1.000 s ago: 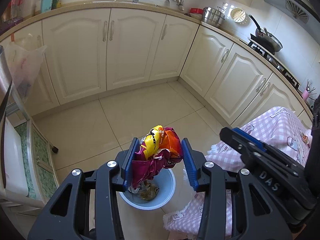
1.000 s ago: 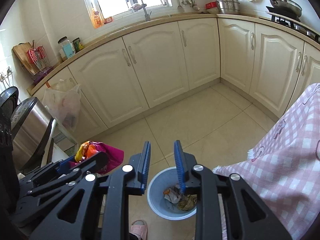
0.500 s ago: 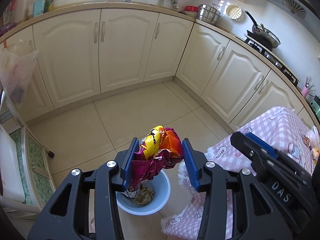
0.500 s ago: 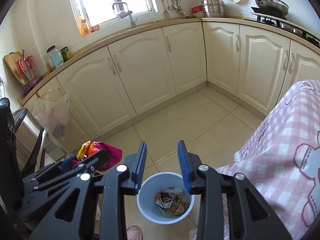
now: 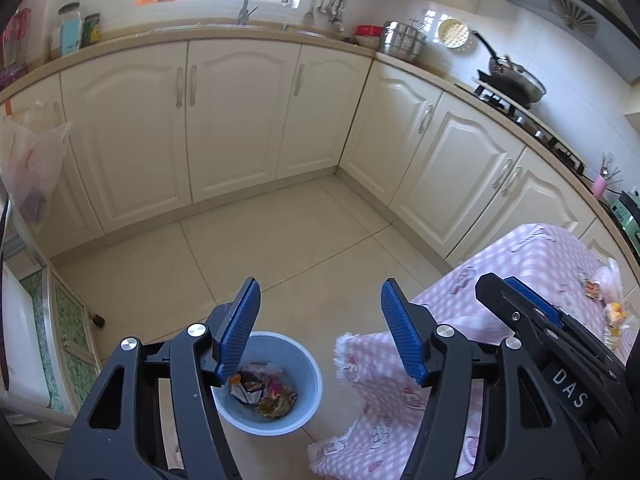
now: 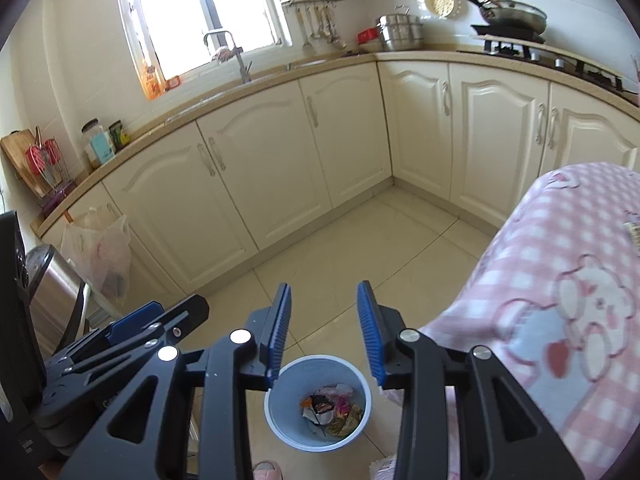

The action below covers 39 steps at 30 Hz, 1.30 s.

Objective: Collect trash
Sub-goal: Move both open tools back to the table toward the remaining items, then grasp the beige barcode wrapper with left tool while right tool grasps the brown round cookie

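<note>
Gaping left gripper (image 5: 320,320) above trash bin (image 5: 310,364)

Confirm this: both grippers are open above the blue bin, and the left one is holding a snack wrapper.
Not quite. The left gripper is holding nothing: the left wrist view shows bare floor between its spread fingers. Both grippers, right gripper included, are open above the blue bin.

Trash sits in the bin, upright on the floor.
Your light blue round bin (image 5: 310,364) (image 6: 280,392) stands open-topped on the tile by the pink checked tablecloth's edge; crumpled wrappers (image 5: 262,392) (image 6: 332,406) (orange, black, pink, yellowish) lie heaped at its bottom, well below the rim.
</note>
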Each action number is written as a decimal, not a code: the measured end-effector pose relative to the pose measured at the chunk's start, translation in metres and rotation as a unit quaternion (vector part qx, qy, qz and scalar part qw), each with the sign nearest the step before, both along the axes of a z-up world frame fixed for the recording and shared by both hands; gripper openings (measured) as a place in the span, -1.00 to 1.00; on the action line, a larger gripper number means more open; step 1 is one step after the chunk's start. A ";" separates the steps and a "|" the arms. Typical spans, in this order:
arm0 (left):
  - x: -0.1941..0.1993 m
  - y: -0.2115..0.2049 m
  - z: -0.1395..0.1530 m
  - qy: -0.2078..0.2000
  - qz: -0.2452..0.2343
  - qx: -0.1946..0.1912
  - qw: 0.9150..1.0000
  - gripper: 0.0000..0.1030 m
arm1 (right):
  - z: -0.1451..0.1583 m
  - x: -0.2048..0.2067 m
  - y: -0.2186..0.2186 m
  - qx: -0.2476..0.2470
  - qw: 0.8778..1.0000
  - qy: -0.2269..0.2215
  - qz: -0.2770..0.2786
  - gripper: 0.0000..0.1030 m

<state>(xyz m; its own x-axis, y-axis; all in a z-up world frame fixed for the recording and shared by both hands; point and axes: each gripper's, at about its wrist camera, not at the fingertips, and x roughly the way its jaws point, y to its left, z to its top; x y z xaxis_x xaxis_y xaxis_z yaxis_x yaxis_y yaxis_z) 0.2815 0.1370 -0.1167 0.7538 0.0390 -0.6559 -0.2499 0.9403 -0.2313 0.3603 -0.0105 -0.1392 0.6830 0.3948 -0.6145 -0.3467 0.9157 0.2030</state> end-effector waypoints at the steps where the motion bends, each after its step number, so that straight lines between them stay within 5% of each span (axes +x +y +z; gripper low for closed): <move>1: -0.002 -0.005 0.006 -0.005 -0.004 0.001 1.000 0.17 | 0.005 -0.003 -0.007 0.002 1.000 -0.004 -0.004 -0.32; 8: -0.015 -0.057 0.047 -0.043 -0.055 0.009 0.998 0.18 | 0.042 -0.029 -0.061 0.016 0.998 -0.035 -0.047 -0.24; 18: -0.017 -0.189 0.077 -0.066 -0.188 0.017 0.980 0.30 | 0.077 -0.079 -0.224 0.018 0.977 -0.069 -0.199 -0.11; 27: -0.003 -0.304 0.056 -0.026 -0.311 0.048 0.949 0.30 | 0.056 -0.102 -0.336 0.031 0.956 -0.036 -0.288 -0.09; 36: 0.020 -0.347 0.026 0.030 -0.327 0.091 0.940 0.30 | 0.028 -0.088 -0.360 0.041 0.956 0.000 -0.290 -0.09; 39: 0.029 -0.352 0.019 0.046 -0.330 0.097 0.938 0.15 | 0.022 -0.081 -0.358 0.041 0.958 0.011 -0.284 -0.09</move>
<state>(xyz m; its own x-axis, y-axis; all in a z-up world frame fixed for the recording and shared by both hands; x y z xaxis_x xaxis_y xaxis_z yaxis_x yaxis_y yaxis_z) 0.3104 -0.2153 -0.0976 0.5956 -0.2911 -0.7487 0.3917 0.9190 -0.0457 0.2791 -0.3683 -0.1174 0.7895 0.0103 -0.6136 0.2078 0.9363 0.2832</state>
